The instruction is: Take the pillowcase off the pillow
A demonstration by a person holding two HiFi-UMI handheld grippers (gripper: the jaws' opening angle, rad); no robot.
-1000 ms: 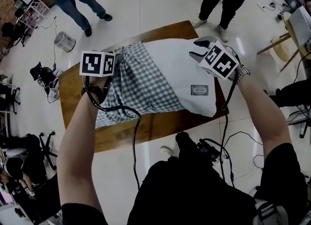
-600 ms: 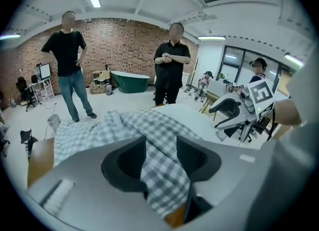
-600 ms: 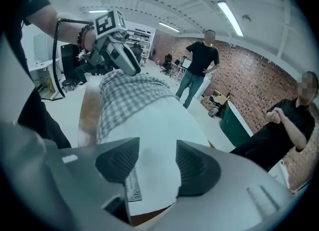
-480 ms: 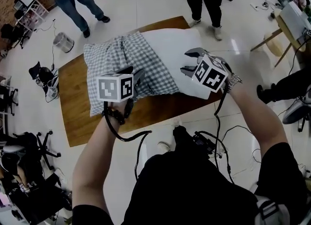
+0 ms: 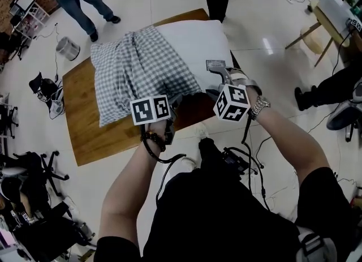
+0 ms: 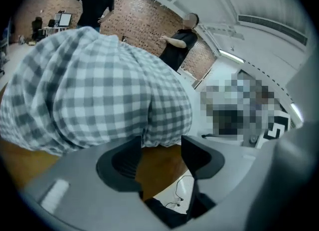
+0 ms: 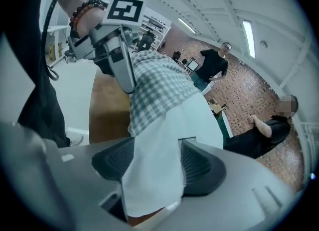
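Between jaws of right hand-held gripper (image 7: 157, 147), just opening | pillow (image 7: 192, 117) corner

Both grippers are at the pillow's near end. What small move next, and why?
Probably close the right gripper on the pillow: its jaws, just opening, already straddle the white corner. The left gripper, jaws also just opening, is empty, short of the pillowcase.
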